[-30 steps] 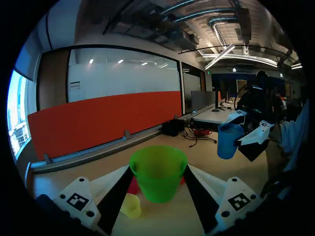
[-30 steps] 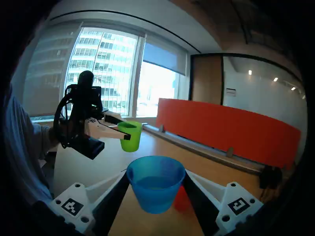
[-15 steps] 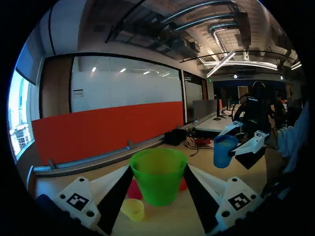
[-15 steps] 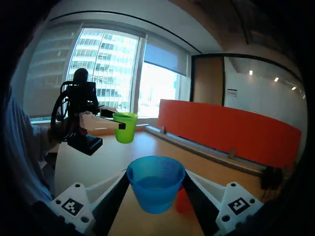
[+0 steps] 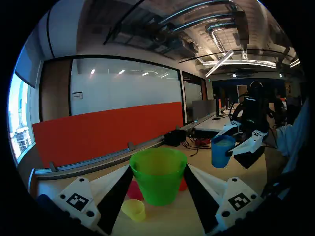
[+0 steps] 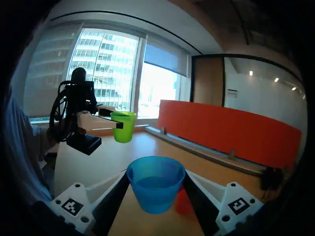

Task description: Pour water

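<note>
left gripper (image 5: 158,170): green cup (image 5: 158,185); right gripper (image 6: 156,175): blue cup (image 6: 156,194)

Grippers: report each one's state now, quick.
Left gripper: shut on the green cup.
Right gripper: shut on the blue cup.

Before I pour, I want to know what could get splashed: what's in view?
green cup: one, green, in left gripper
blue cup: one, blue, in right gripper, water inside
yellow cup: one, yellow, on table
red cup: at least one, red, on table
table: one, light wood, below
partition: one, orange, along table's far side
left gripper: one, white and black, shut on green cup
right gripper: one, white and black, shut on blue cup
sleeve: one, pale blue, behind left gripper
</note>
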A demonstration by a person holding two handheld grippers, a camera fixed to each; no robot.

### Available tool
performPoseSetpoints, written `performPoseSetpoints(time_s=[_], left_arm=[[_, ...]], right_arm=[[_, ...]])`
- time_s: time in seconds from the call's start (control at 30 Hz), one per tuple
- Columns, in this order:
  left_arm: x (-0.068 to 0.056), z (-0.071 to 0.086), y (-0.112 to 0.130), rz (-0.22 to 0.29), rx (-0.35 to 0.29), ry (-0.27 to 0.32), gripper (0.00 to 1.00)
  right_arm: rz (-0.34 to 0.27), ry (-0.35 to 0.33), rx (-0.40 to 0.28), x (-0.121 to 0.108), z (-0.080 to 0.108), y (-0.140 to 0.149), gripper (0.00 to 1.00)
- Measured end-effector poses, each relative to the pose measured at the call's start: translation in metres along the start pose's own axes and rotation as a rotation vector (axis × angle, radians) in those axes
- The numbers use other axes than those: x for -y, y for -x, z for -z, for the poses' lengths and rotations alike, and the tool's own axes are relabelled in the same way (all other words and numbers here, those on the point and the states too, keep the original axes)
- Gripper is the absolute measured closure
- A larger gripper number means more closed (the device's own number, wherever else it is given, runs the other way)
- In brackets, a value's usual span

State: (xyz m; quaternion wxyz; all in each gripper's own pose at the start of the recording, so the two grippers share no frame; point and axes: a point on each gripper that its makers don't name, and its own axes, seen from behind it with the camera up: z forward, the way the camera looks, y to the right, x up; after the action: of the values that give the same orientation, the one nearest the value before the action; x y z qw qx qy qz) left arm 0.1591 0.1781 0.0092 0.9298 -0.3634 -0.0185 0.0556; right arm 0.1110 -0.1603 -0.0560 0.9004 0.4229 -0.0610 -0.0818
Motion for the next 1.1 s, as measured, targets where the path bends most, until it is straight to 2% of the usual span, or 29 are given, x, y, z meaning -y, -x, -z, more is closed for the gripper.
performPoseSetpoints(time_s=[0.6, 1.1], left_arm=[[-0.005, 0.005, 0.006, -0.003, 0.005, 0.01, 0.14], [-0.021, 0.007, 0.029, 0.027, 0.02, 0.036, 0.14]], right_arm=[[0.015, -0.014, -0.006, 0.002, -0.002, -0.006, 0.08], [0.044, -0.056, -0.037, 0.009, -0.019, -0.036, 0.08]])
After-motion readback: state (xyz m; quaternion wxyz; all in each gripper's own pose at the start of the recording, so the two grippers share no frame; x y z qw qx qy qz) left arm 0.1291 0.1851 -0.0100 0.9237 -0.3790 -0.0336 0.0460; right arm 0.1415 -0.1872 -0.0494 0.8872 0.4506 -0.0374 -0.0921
